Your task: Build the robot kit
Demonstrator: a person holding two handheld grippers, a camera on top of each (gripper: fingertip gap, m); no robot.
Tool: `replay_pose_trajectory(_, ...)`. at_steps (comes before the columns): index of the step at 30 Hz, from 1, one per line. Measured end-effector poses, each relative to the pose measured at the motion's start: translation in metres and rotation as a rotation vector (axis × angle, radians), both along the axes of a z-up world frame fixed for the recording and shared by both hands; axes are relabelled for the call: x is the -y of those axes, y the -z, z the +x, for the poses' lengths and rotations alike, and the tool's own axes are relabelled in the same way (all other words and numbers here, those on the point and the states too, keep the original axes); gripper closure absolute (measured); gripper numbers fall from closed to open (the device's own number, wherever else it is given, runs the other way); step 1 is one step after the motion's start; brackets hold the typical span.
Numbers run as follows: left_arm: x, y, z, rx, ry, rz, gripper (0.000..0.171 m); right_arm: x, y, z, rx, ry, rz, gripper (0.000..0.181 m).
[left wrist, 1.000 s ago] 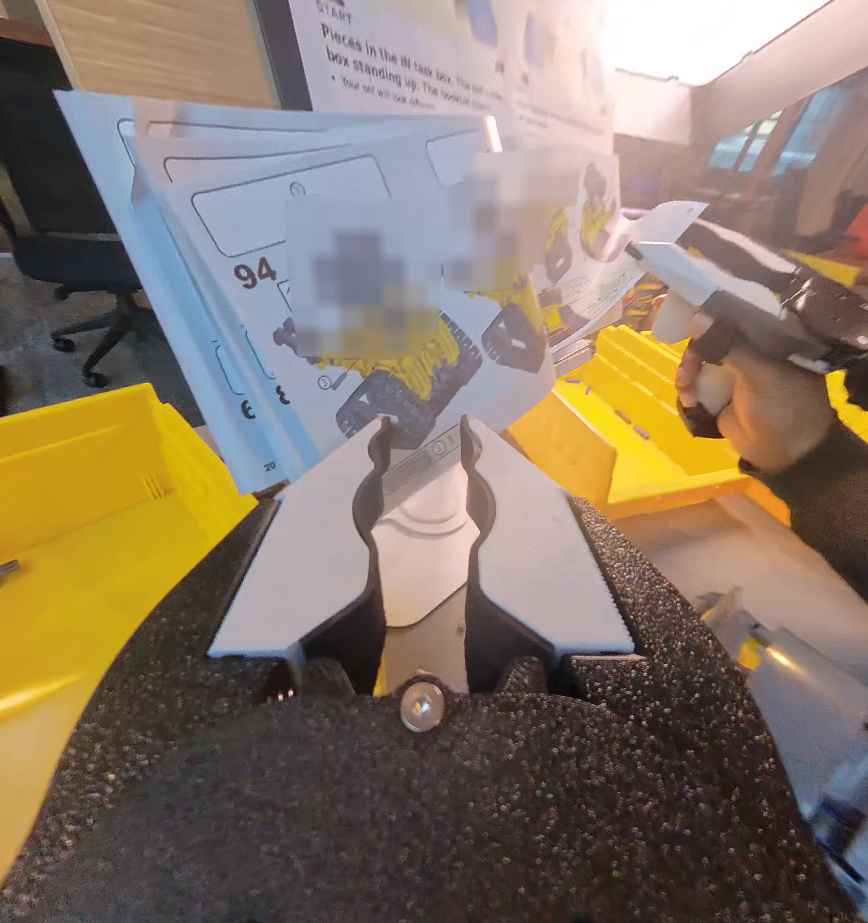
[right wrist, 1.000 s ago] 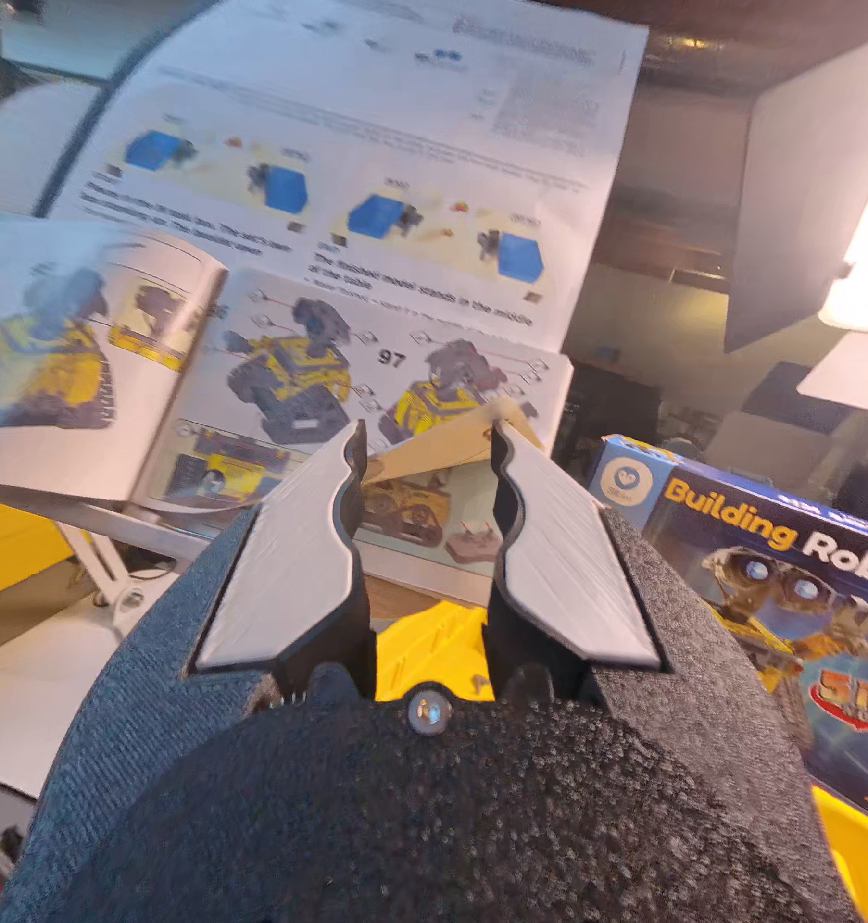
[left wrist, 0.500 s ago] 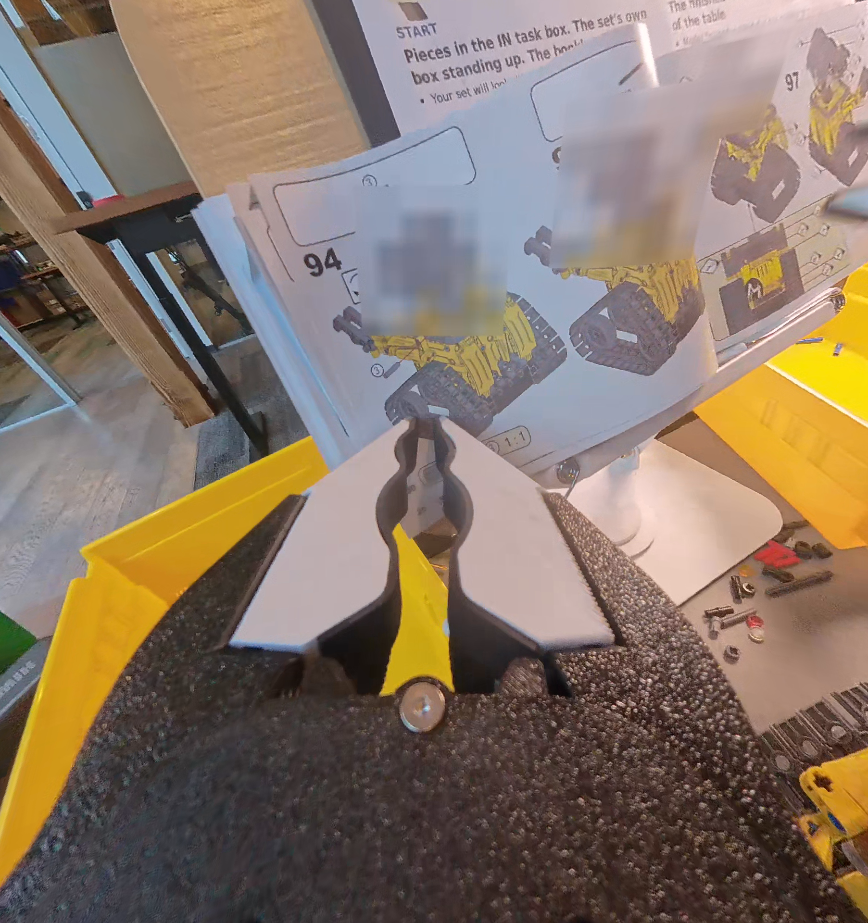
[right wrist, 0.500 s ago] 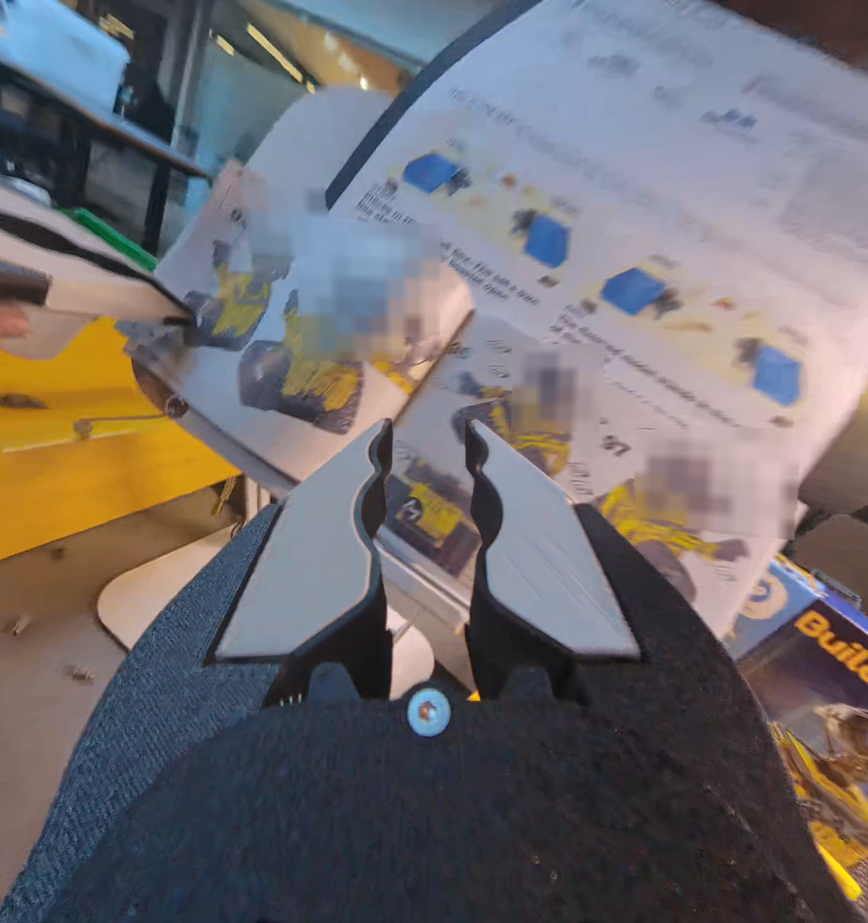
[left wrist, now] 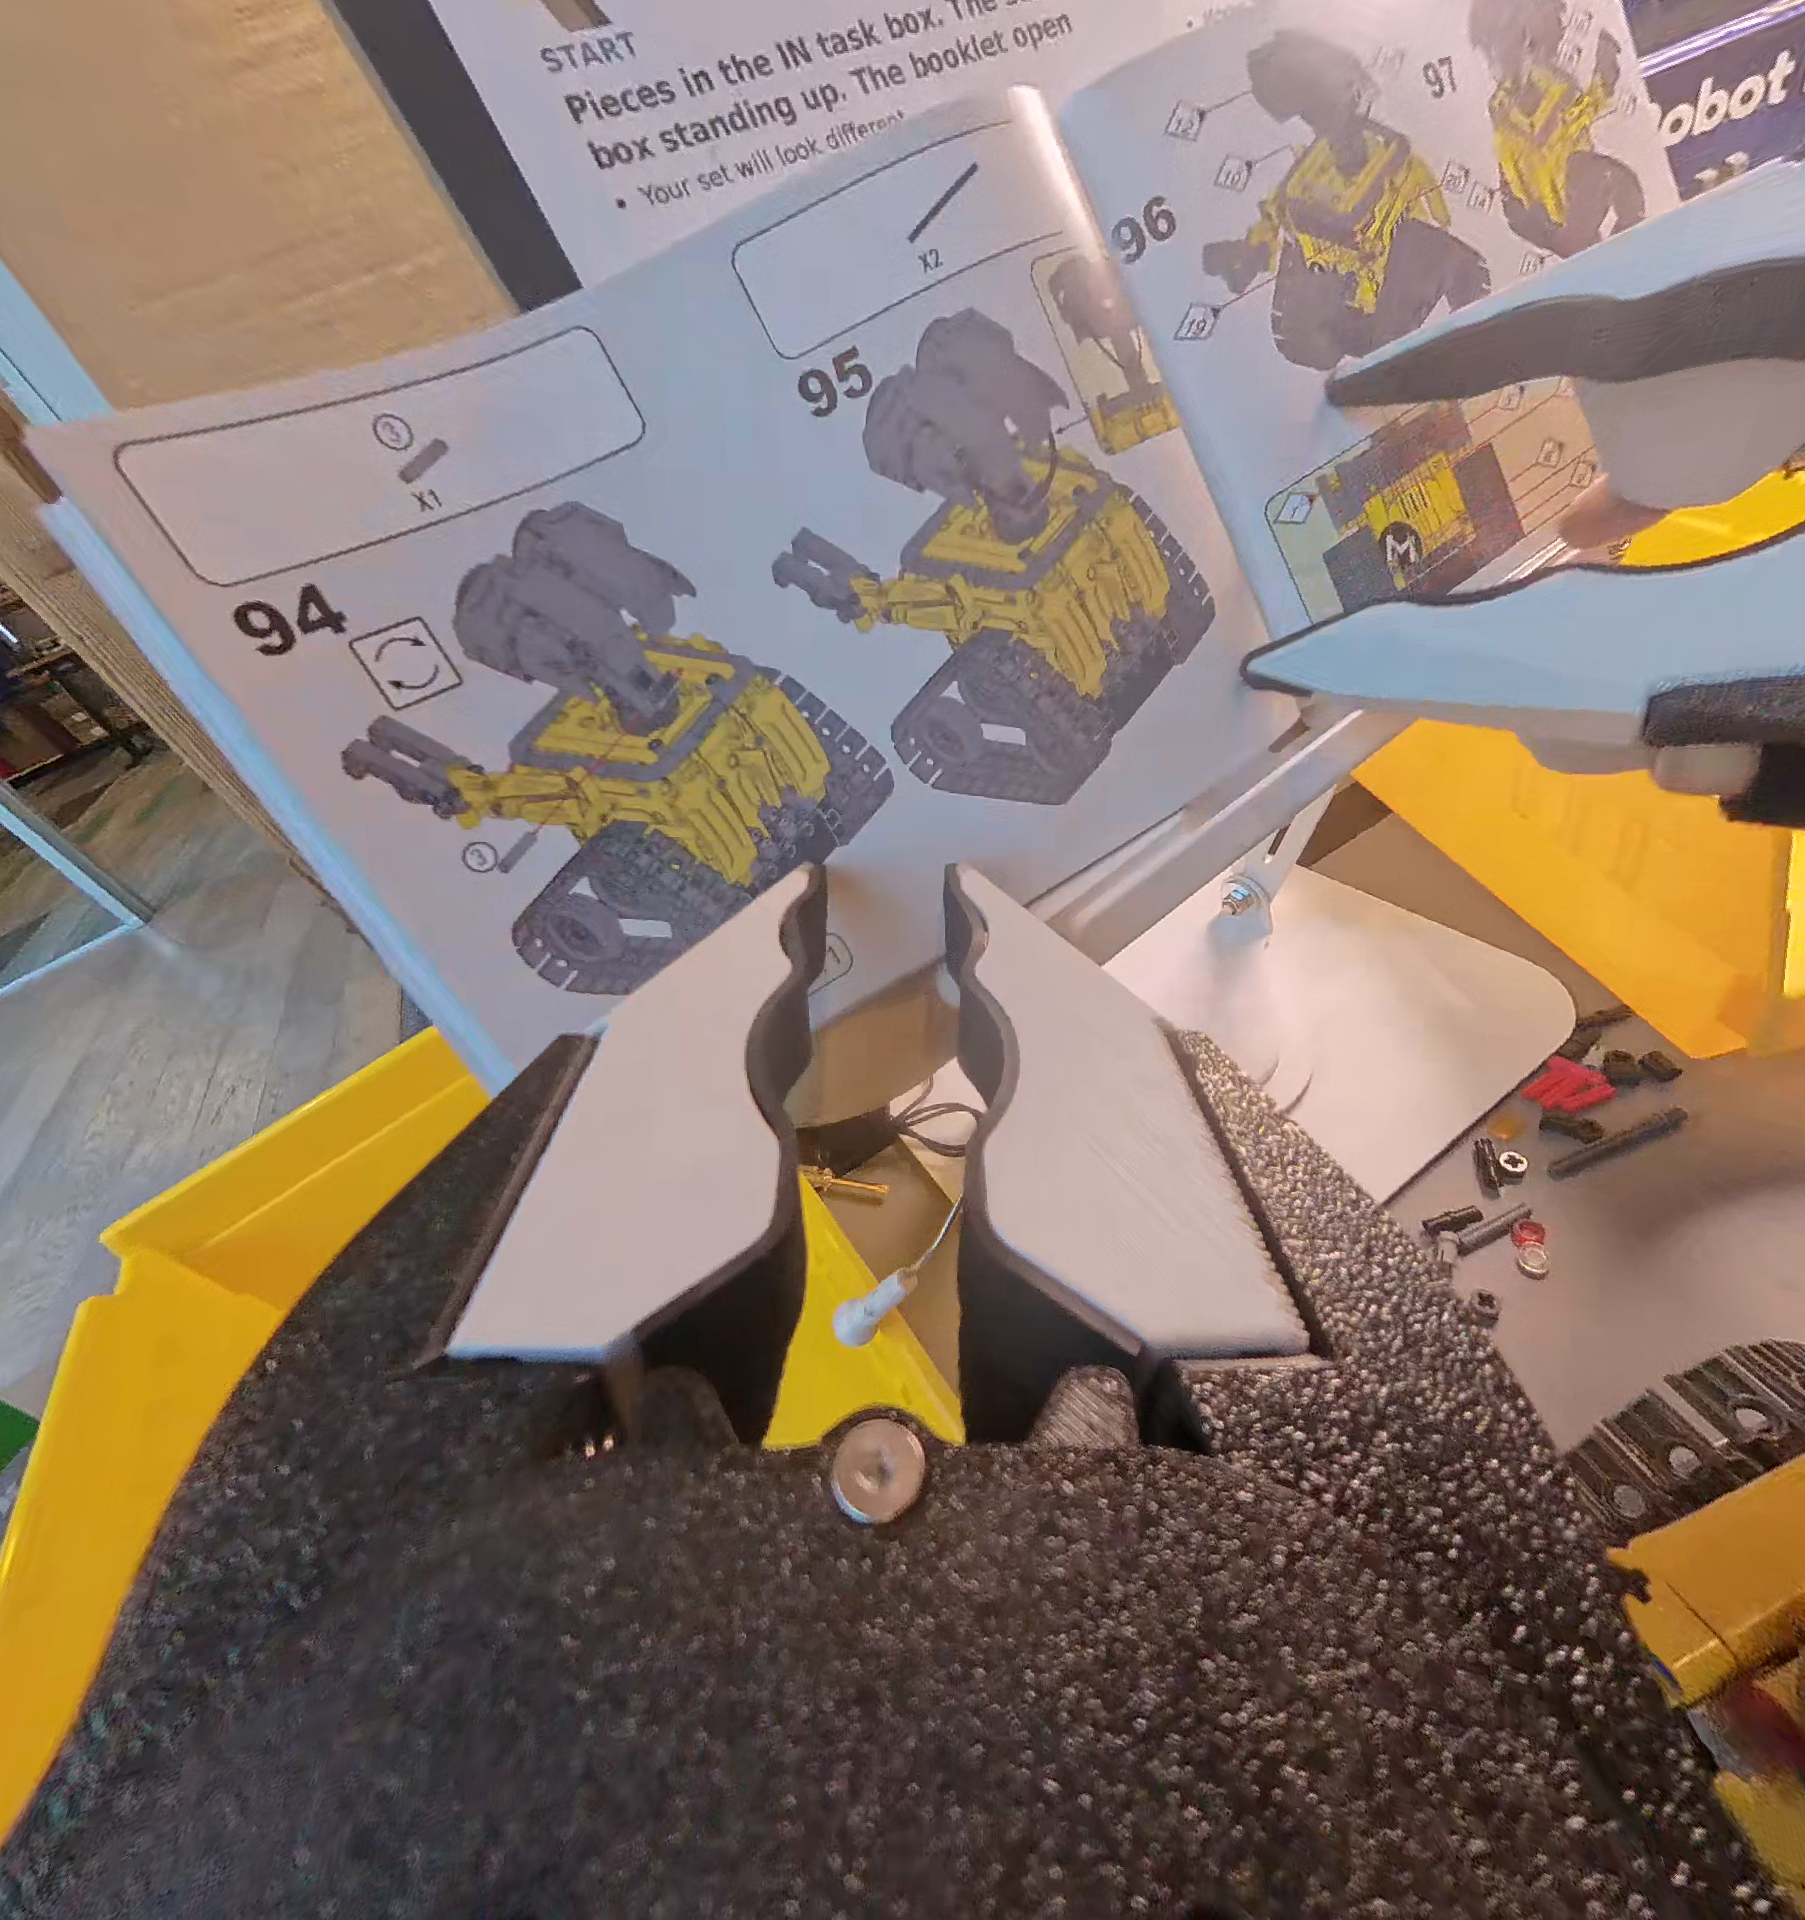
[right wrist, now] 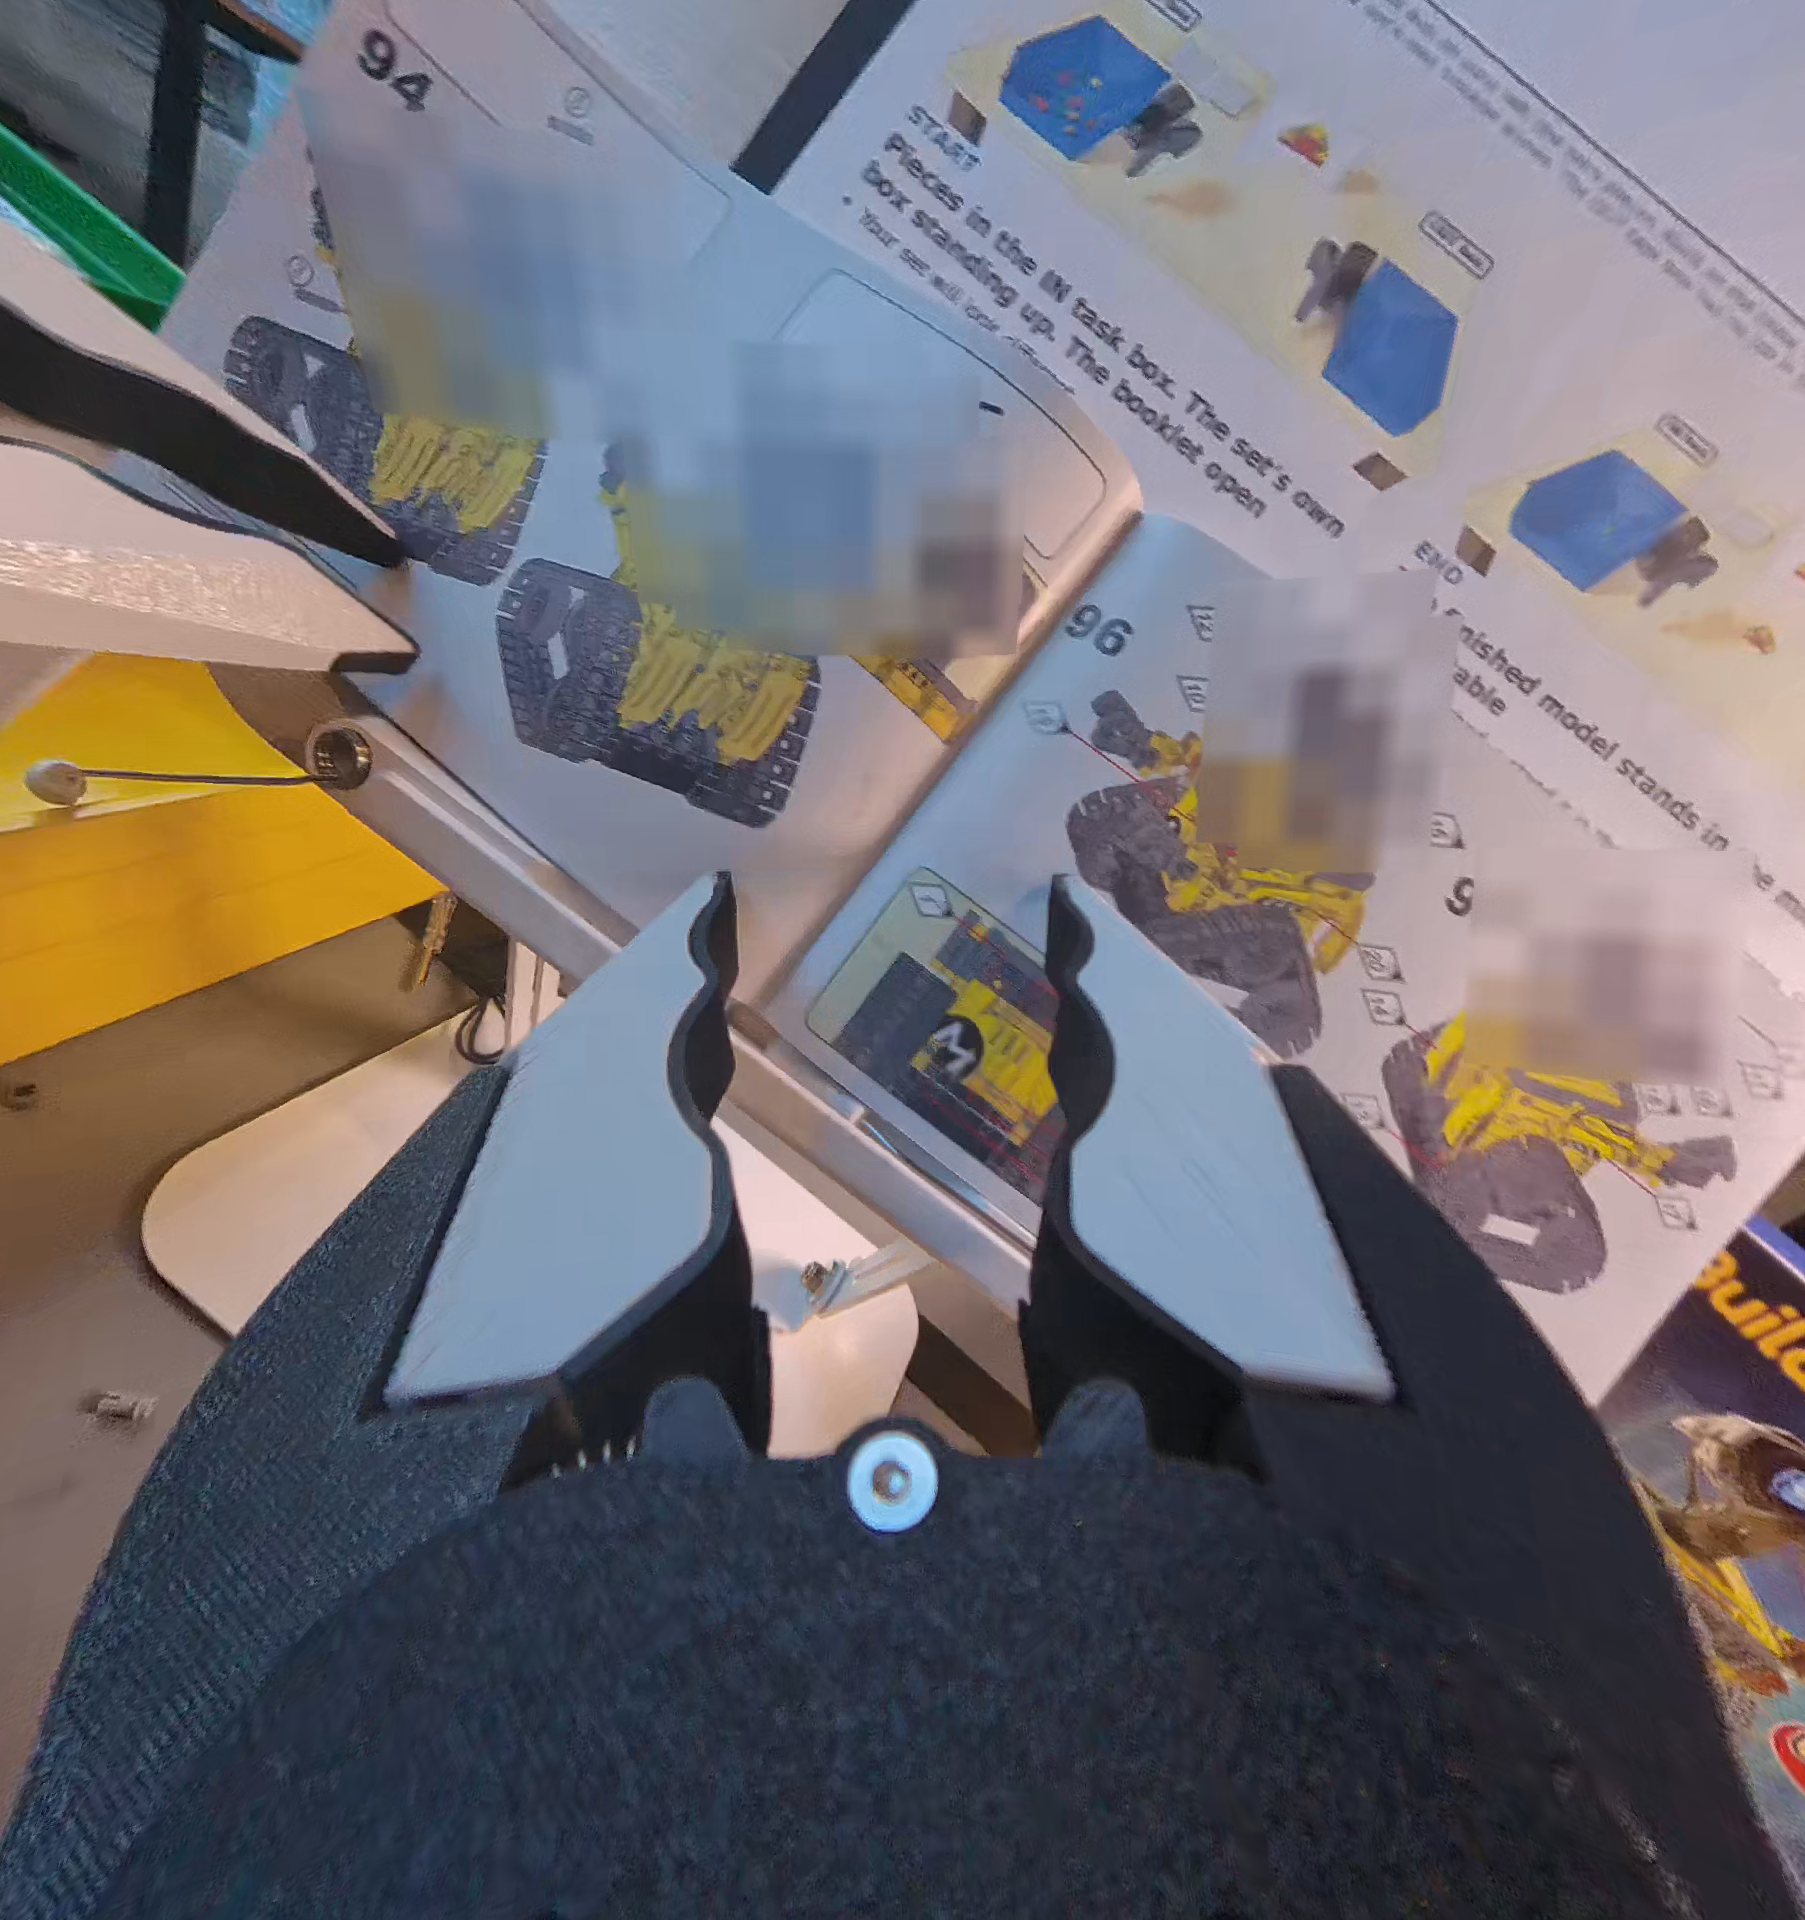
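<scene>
Both grippers have spread since half a second ago, when the left fingers stood almost together and the right ones only narrowly apart. Left gripper (left wrist: 885,883): fingers parted, nothing between them, tips just in front of the lower edge of the open instruction booklet (left wrist: 669,582); whether they touch the page cannot be told. Right gripper (right wrist: 887,894): fingers spread wide, empty, pointing at the lower part of the booklet's right-hand page (right wrist: 1241,935). In the left wrist view the right gripper shows at the right edge, its tips close to that same page.

The booklet stands open, tilted back on a white stand (left wrist: 1334,1029) with a flat rounded base. A large printed sheet (right wrist: 1345,260) with blue box pictures stands behind the booklet. A yellow bin (left wrist: 181,1340) lies below the left gripper. A second yellow bin (left wrist: 1563,862) sits to the right of the stand. Small loose parts (left wrist: 1563,1132), black and red, lie scattered on the grey table beside the stand's base. A blue kit box (right wrist: 1750,1475) stands at lower right in the right wrist view.
</scene>
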State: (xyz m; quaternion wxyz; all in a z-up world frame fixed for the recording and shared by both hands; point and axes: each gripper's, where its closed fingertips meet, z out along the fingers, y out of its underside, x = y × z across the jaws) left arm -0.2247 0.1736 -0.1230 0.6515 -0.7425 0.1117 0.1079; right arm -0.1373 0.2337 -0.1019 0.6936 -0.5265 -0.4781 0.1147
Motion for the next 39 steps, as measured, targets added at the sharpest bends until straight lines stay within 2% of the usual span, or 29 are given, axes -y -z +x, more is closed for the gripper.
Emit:
replay_pose_trajectory(4, 0.001, 0.001, -0.002, 0.018, 0.006, -0.008, 0.151, -0.025, 0.007, 0.032, -0.035, 0.028, -0.098, 0.125)
replay_pose_trajectory(7, 0.002, 0.002, -0.002, 0.025, 0.009, -0.006, 0.15, -0.034, 0.011, 0.049, -0.067, 0.022, -0.156, 0.134)
replay_pose_trajectory(10, 0.002, 0.003, 0.0, 0.017, 0.009, -0.01, 0.146, -0.038, 0.015, 0.06, -0.071, 0.027, -0.188, 0.133)
replay_pose_trajectory(16, 0.006, 0.003, 0.0, 0.028, 0.003, -0.011, 0.14, -0.039, 0.015, 0.067, -0.081, 0.03, -0.212, 0.125)
replay_pose_trajectory(26, 0.018, -0.005, -0.008, 0.043, -0.022, 0.028, 0.136, -0.026, -0.012, 0.072, -0.162, -0.015, -0.174, 0.127)
replay_pose_trajectory(33, 0.028, -0.018, -0.011, 0.061, -0.017, 0.059, 0.135, -0.024, -0.015, 0.073, -0.173, -0.033, -0.179, 0.128)
replay_pose_trajectory(39, 0.038, -0.034, -0.011, 0.152, 0.032, 0.097, 0.132, -0.022, -0.017, 0.073, -0.177, -0.049, -0.183, 0.128)
